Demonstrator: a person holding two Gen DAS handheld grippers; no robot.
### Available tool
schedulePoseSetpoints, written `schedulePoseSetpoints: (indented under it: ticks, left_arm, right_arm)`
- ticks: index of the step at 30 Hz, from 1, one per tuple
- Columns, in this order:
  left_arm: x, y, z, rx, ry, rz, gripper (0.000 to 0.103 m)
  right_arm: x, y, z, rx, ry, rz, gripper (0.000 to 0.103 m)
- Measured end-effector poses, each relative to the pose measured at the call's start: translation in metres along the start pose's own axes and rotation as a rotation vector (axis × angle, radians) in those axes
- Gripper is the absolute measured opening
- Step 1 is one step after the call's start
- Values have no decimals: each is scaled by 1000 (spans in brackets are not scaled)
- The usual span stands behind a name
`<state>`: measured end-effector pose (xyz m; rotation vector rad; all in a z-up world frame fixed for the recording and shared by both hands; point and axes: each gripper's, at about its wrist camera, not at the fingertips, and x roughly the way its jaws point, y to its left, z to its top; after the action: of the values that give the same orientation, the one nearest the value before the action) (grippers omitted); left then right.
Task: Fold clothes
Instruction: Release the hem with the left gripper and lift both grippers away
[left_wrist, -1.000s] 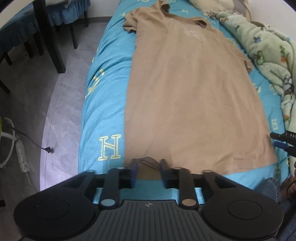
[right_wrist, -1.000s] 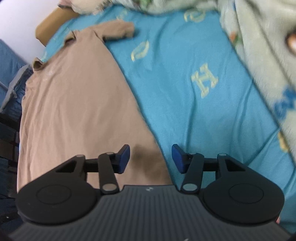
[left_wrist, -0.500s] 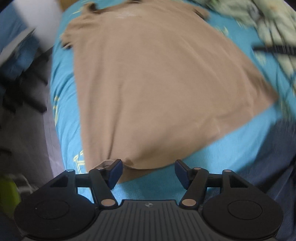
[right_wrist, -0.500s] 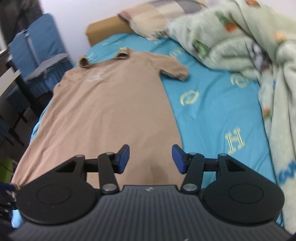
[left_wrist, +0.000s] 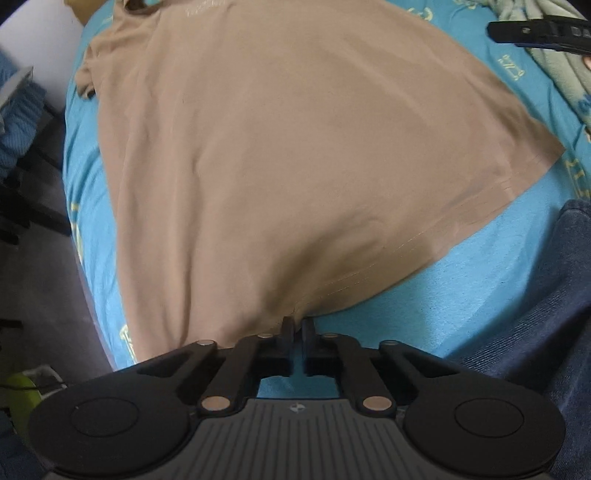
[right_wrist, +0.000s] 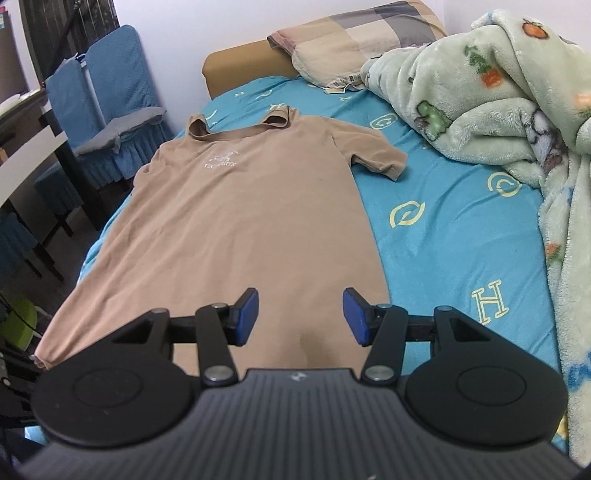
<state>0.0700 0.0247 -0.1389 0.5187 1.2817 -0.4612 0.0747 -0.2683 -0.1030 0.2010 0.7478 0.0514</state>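
Observation:
A tan T-shirt (left_wrist: 280, 147) lies spread flat on the blue bed sheet (left_wrist: 461, 295), collar far from me. My left gripper (left_wrist: 297, 325) is shut on the shirt's hem at its near left corner, and the cloth puckers toward the jaws. In the right wrist view the same T-shirt (right_wrist: 240, 206) stretches away, its white chest print near the collar. My right gripper (right_wrist: 300, 317) is open and empty, held above the hem near the shirt's right side. The right gripper also shows in the left wrist view (left_wrist: 535, 31) at the upper right.
A pale green fleece blanket (right_wrist: 517, 103) is heaped along the bed's right side. A patchwork pillow (right_wrist: 351, 33) lies at the head. Blue-covered chairs (right_wrist: 107, 96) and a dark table (right_wrist: 26, 155) stand left of the bed. My denim-clad leg (left_wrist: 554, 332) is at the bed's near edge.
My left gripper was open at the hem's left corner half a second ago and has closed on it. My right gripper lifted and tilted up, staying open.

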Motion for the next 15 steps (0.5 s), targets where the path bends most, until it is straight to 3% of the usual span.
schedulePoseSetpoints:
  ticks: [8, 12, 15]
  left_arm:
    - [-38, -1, -10, -28, -48, -68, 1]
    - [-57, 3, -2, -125, -167, -43, 7]
    - [-72, 6, 5, -204, -267, -19, 45]
  right_arm:
    - [-4, 0, 2, 3, -27, 4, 54]
    - [-6, 0, 3, -4, -37, -4, 54]
    - [-8, -4, 4, 14, -51, 2, 54]
